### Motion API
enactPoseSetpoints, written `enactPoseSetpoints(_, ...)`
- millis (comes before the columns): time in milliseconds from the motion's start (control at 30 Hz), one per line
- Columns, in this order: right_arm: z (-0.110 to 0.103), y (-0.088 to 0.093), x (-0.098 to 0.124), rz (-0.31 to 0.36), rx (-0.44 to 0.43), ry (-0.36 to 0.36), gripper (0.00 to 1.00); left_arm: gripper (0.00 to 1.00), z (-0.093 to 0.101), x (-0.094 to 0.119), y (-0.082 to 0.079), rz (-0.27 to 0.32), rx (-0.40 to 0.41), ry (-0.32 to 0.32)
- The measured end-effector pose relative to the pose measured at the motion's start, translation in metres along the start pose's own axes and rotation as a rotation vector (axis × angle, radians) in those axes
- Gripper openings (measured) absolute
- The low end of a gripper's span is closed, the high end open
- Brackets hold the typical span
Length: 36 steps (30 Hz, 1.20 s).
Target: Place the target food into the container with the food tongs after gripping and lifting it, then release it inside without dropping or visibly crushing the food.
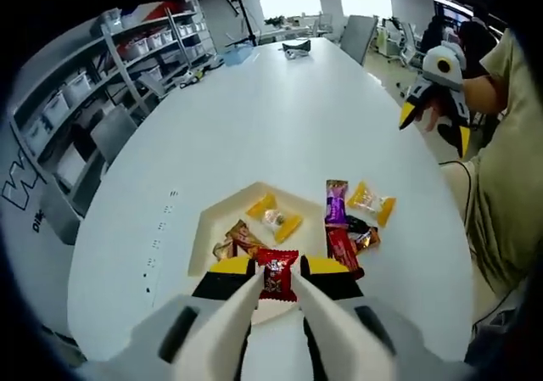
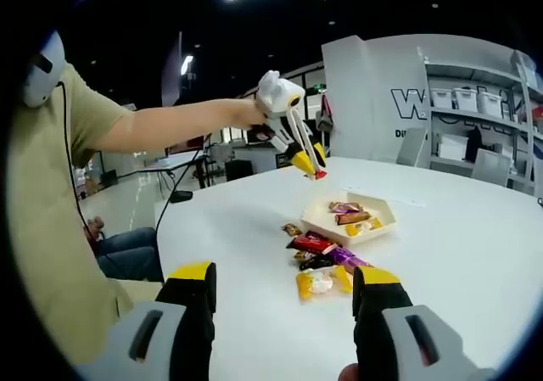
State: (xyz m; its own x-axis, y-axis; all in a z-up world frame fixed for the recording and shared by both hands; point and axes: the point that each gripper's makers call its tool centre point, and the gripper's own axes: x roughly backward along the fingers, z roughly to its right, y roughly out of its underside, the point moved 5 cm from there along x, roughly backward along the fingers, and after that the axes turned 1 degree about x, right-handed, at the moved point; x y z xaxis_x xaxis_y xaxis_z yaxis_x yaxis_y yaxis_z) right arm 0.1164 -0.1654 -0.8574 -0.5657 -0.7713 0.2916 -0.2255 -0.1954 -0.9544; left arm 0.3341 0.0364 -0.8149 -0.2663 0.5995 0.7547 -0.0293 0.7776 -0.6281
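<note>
Red candy (image 1: 277, 275) is clamped between the left hand-held gripper (image 1: 277, 281) jaws, held above the white container's (image 1: 206, 228) near edge. Wrapped candies (image 1: 273, 220) are seen inside; a loose pile (image 1: 349, 228) lies on the desk (image 1: 280, 118) at 3 o'clock. Right hand-held gripper (image 2: 284, 283) jaws are spread apart, off the desk.

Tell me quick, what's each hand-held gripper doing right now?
Left hand-held gripper: closed on a red-wrapped candy, above the tray.
Right hand-held gripper: open, holding nothing.
</note>
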Motion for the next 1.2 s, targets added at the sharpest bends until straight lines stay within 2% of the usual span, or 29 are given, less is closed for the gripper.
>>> enactPoseSetpoints(500,0.001,0.001,0.0,-0.004,0.0,0.001,0.63,0.21,-0.022,-0.002,0.01,-0.018,0.056,-0.051)
enactPoseSetpoints(1200,-0.001,0.0,-0.003,-0.005,0.001,-0.006,0.63,0.22,-0.009,0.003,0.007,-0.008,0.076,-0.045)
